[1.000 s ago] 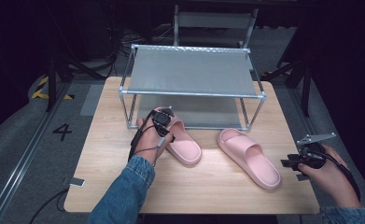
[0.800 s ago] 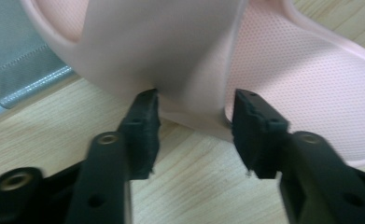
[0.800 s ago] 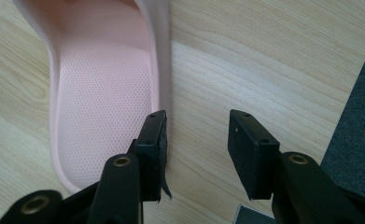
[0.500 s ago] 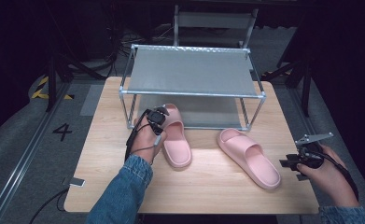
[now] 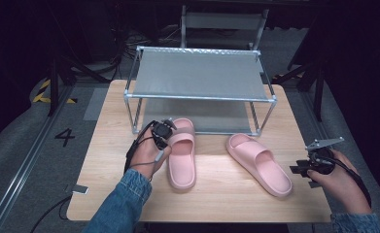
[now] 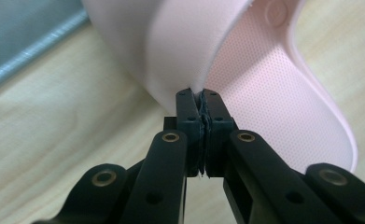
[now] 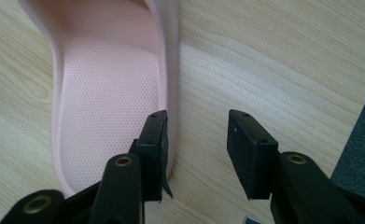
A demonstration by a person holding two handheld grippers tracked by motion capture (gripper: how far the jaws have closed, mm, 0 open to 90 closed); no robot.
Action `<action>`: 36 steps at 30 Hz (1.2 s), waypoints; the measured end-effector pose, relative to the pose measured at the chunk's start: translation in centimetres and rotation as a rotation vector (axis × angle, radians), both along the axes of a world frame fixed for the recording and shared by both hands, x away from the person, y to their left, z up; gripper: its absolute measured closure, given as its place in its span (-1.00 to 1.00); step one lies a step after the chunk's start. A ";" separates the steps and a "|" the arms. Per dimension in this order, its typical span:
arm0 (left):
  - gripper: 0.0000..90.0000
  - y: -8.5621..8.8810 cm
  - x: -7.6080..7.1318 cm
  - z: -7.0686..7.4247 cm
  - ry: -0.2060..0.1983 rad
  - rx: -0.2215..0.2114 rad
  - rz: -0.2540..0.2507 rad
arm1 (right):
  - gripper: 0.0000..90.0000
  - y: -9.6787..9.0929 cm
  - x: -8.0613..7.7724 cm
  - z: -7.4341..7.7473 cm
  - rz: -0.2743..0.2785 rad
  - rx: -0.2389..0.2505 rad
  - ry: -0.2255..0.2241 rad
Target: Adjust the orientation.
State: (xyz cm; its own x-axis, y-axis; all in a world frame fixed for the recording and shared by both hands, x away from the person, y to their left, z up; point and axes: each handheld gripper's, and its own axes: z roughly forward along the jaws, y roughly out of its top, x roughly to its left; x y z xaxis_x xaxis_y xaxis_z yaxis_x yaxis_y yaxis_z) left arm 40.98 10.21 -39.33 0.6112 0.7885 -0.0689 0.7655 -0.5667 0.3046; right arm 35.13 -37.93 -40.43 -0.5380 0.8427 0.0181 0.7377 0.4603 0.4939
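- gripping the strap edge of the left slipper point(image 5: 181, 155), the left gripper point(image 5: 164, 132) has its jaws pinched nearly together on the pink band; the left gripper view shows the pads point(image 6: 190, 116) with only the thin strap rim between them.
- those jaws have just been closing, with the strap between them.
- the left slipper point(image 6: 264, 93) lies on the table point(image 5: 110, 121) just in front of the rack point(image 5: 197, 77), its toe end tucked under the rack's near rail and its heel towards the person.
- the right slipper point(image 5: 259, 164) lies flat, in front of the rack's right end, angled with its heel out to the right, apart from the left slipper.
- the right gripper point(image 5: 305, 171) sits in front of the rack's right corner, at the table's right edge, just beside that heel.
- its jaws stand partly open with nothing between them; in the right gripper view one pad point(image 7: 157, 140) overlaps the rim of the right slipper point(image 7: 110, 93), the other is over bare wood, and touch cannot be told.
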 end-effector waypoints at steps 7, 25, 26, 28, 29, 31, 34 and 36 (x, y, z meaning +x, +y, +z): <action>0.96 -0.7 -1.8 -0.4 0.023 0.016 -0.095 | 0.30 0.3 0.1 -0.1 0.007 0.000 0.005; 0.39 -2.6 -4.1 1.3 -0.051 -0.042 -0.078 | 0.27 0.4 0.1 -0.1 0.003 0.013 0.003; 0.40 -2.9 -4.2 1.3 -0.050 -0.056 -0.079 | 0.27 0.5 0.1 -0.1 0.003 0.012 0.003; 0.45 -3.6 -4.1 1.2 -0.045 -0.080 -0.092 | 0.26 0.5 0.1 -0.1 0.005 0.011 0.001; 0.45 -3.9 -4.1 1.1 -0.040 -0.092 -0.094 | 0.26 0.5 0.2 -0.1 0.003 0.012 0.000; 0.44 -4.5 -4.0 0.9 -0.039 -0.105 -0.101 | 0.26 0.6 0.2 0.1 0.003 0.015 -0.004; 0.31 -5.7 -3.7 0.2 -0.045 -0.126 -0.103 | 0.26 0.8 0.4 0.1 0.014 0.015 -0.011; 0.14 -6.1 -3.6 -0.3 -0.070 -0.139 -0.101 | 0.26 0.8 0.5 0.2 0.012 0.016 -0.013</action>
State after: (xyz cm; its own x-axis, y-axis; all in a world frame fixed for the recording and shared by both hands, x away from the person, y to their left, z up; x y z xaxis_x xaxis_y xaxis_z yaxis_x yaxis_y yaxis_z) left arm 37.40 4.15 -39.68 0.6939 0.7087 -0.1273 0.6810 -0.5886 0.4356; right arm 35.62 -37.11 -40.18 -0.5483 0.8359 0.0245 0.7258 0.4611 0.5105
